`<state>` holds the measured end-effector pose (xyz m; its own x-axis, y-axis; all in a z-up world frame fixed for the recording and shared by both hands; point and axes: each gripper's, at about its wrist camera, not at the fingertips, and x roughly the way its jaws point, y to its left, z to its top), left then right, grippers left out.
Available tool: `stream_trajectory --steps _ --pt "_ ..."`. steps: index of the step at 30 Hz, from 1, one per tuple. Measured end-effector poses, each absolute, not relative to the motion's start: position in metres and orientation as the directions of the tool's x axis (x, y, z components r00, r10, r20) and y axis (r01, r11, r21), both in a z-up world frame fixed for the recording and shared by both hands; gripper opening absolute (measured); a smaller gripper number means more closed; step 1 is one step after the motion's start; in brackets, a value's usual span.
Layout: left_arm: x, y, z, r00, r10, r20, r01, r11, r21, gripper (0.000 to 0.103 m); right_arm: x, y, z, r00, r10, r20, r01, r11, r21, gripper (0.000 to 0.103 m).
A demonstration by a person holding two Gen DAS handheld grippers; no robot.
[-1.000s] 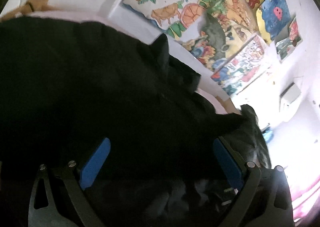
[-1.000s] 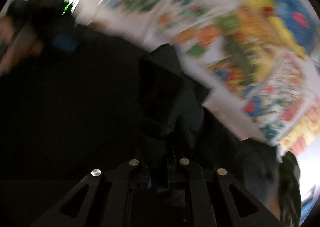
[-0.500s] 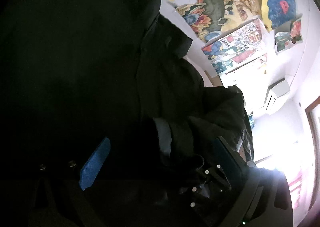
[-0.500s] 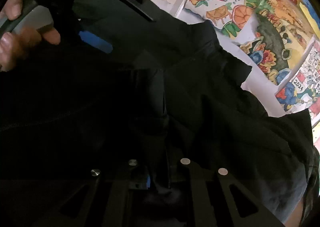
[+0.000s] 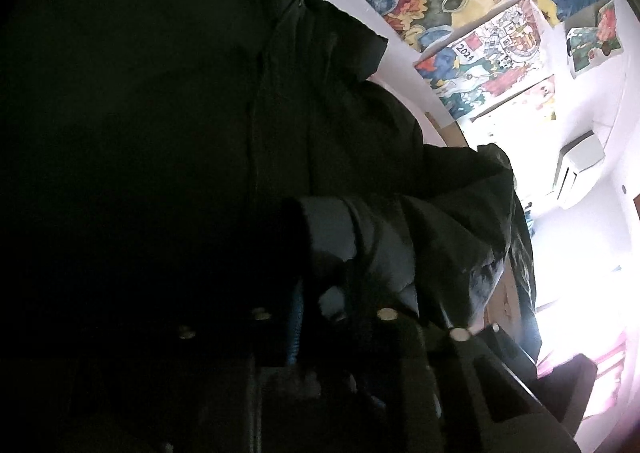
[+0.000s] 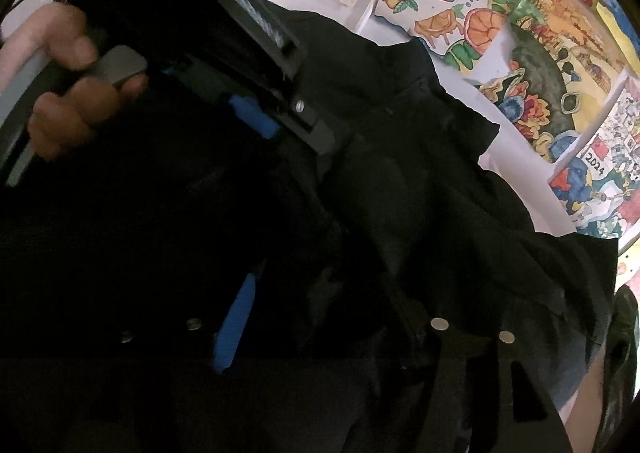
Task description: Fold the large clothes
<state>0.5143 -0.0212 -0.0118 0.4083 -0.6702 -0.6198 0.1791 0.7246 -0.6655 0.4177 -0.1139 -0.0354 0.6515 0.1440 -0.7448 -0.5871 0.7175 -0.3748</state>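
Matt black woven-cloth jacket (image 5: 168, 141), soft and creased, with a slightly shiny, smooth padded sleeve (image 5: 384, 237) ending in a fuzzy dark cuff. Same dull black fabric (image 6: 420, 213) in the right wrist view, rumpled into folds. Matt black hard-plastic left gripper (image 5: 316, 317) with small bright metal screw heads and a blue rubbery-looking pad. Matt black plastic right gripper (image 6: 332, 317), likewise studded with round shiny metal screws, carrying a smooth blue finger pad (image 6: 236, 325). Flat paper paintings (image 6: 532, 65) in bright colours, unglossed, on a smooth white painted wall (image 5: 592, 101). Glossy white plastic air-conditioning unit (image 5: 580, 169).
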Motion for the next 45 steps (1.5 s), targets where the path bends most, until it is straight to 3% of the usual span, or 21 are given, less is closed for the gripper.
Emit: stream_trajectory --steps 2,12,18,22,28,31,35,40,45 --pt "0.515 -0.024 -0.009 0.423 -0.677 -0.603 0.180 0.715 -0.676 0.003 0.413 -0.120 -0.033 0.647 0.145 -0.749 -0.579 0.732 -0.359 0.065" --pt "0.497 -0.006 0.043 0.599 -0.532 -0.598 0.197 0.822 -0.534 0.001 0.385 -0.190 0.005 0.715 0.154 -0.682 -0.434 0.863 -0.260 0.069" --pt "0.486 0.027 0.093 0.757 -0.389 -0.525 0.199 0.903 -0.382 0.001 0.387 -0.232 0.031 0.813 0.092 -0.575 -0.233 0.956 -0.177 0.074" --pt "0.487 0.047 0.102 0.826 -0.271 -0.495 0.145 0.950 -0.278 0.001 0.410 -0.249 0.034 0.823 0.046 -0.566 -0.129 0.986 -0.107 0.074" --pt "0.504 0.070 0.071 0.841 -0.133 -0.524 0.044 0.983 -0.180 0.001 0.469 -0.258 0.012 0.759 0.064 -0.648 -0.116 0.993 -0.038 0.073" --pt "0.519 0.080 0.043 0.807 -0.101 -0.581 0.004 0.986 -0.166 0.001 0.490 -0.253 -0.001 0.730 0.068 -0.680 -0.131 0.990 -0.042 0.053" --pt "0.536 0.092 0.007 0.773 -0.031 -0.634 -0.056 0.991 -0.118 0.001 0.516 -0.248 -0.018 0.694 0.070 -0.717 -0.135 0.990 -0.034 0.043" --pt "0.546 0.104 -0.019 0.754 -0.020 -0.657 -0.063 0.993 -0.102 0.003 0.538 -0.241 -0.053 0.621 0.050 -0.782 -0.165 0.984 -0.068 0.043" --pt "0.550 0.103 -0.029 0.738 -0.020 -0.674 -0.057 0.994 -0.093 0.005 0.541 -0.229 -0.078 0.617 -0.002 -0.787 -0.184 0.972 -0.147 0.043"
